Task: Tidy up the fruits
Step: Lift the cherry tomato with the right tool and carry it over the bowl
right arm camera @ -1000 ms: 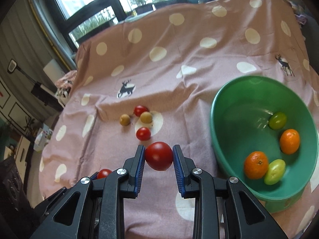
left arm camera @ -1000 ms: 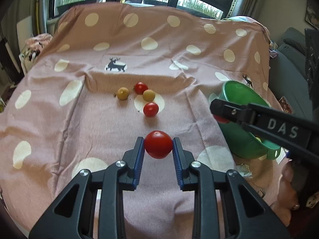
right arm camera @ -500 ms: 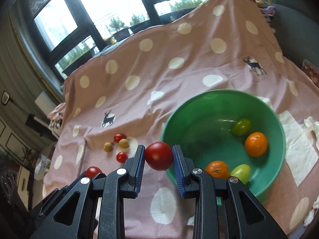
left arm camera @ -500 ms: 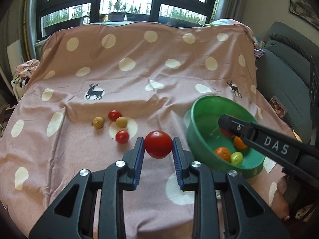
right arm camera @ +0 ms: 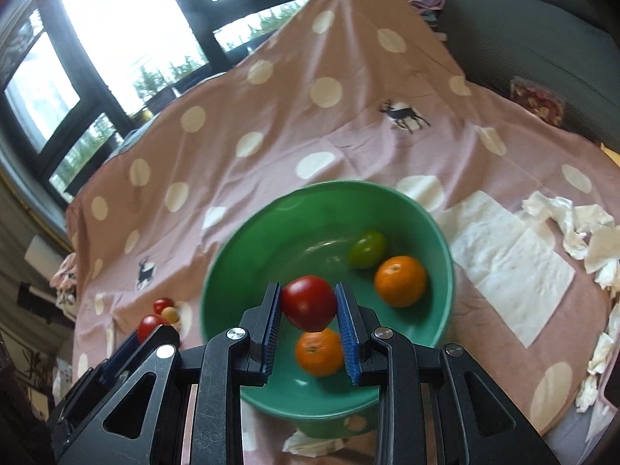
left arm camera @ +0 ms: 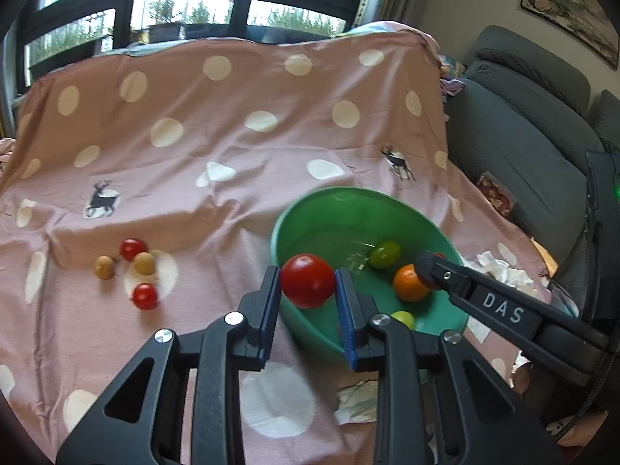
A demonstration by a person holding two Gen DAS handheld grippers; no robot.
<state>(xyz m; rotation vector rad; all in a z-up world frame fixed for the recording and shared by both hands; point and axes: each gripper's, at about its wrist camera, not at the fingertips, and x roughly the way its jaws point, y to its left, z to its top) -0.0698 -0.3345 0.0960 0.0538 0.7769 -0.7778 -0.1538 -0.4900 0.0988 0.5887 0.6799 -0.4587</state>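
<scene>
My left gripper (left arm camera: 307,290) is shut on a red tomato (left arm camera: 307,279) and holds it above the near left rim of the green bowl (left arm camera: 333,205). My right gripper (right arm camera: 309,310) is shut on another red tomato (right arm camera: 309,302), held over the inside of the bowl (right arm camera: 248,240). In the bowl lie two oranges (right arm camera: 400,280) (right arm camera: 319,352) and a green fruit (right arm camera: 366,249). Several small red and yellow tomatoes (left arm camera: 133,263) lie on the pink dotted cloth to the left of the bowl.
The right gripper's black body (left arm camera: 500,310) reaches across the bowl's right side in the left wrist view. White paper tissues (right arm camera: 511,255) lie right of the bowl. A grey sofa (left arm camera: 534,131) stands at the right. Windows are behind the table.
Both grippers have moved right with their tomatoes, from above the cloth to the bowl. The right one is now over the bowl's inside.
</scene>
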